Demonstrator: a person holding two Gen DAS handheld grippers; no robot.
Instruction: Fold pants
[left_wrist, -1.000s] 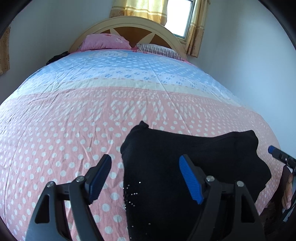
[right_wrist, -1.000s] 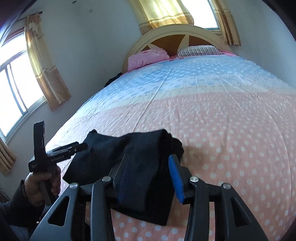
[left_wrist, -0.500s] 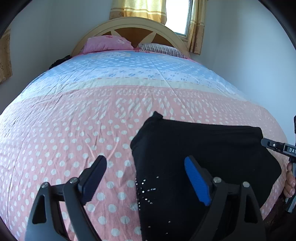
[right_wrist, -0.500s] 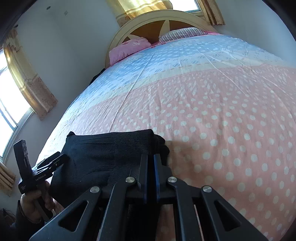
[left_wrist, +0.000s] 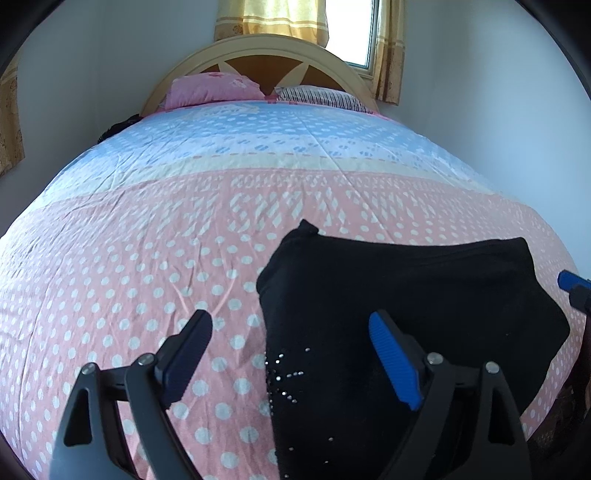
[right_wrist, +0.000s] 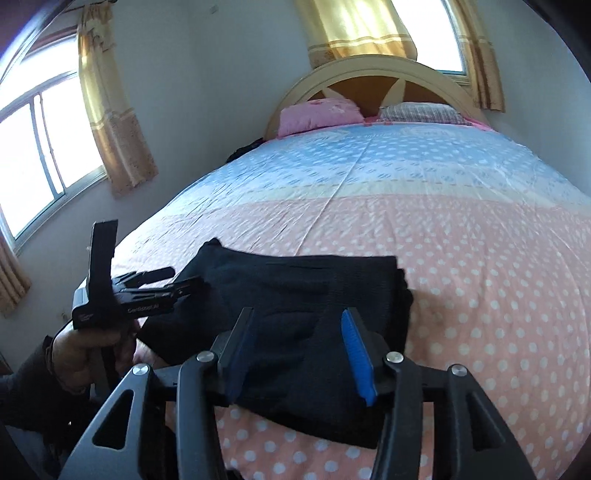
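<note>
Black pants (left_wrist: 406, 295) lie folded in a flat bundle on the pink dotted bedspread (left_wrist: 129, 277), near the bed's front edge. My left gripper (left_wrist: 291, 350) is open and hovers over the bundle's left edge, one finger above the fabric and one above the bedspread. In the right wrist view the pants (right_wrist: 303, 288) lie under my right gripper (right_wrist: 299, 350). Its jaws are opening, and the pads stand apart above the cloth without pressing it. A hand (right_wrist: 85, 347) holds the left gripper (right_wrist: 184, 277) at the bundle's left end.
Pink pillow (left_wrist: 210, 88) and striped pillow (left_wrist: 317, 96) rest against the headboard (left_wrist: 258, 55) at the far end. Walls run close along both sides of the bed. A curtained window (right_wrist: 44, 147) is on the left wall.
The right gripper closed fully on the pants' near edge half a second ago and has now parted again. The pants went from rumpled to a flatter bundle. The left gripper opened a little wider.
</note>
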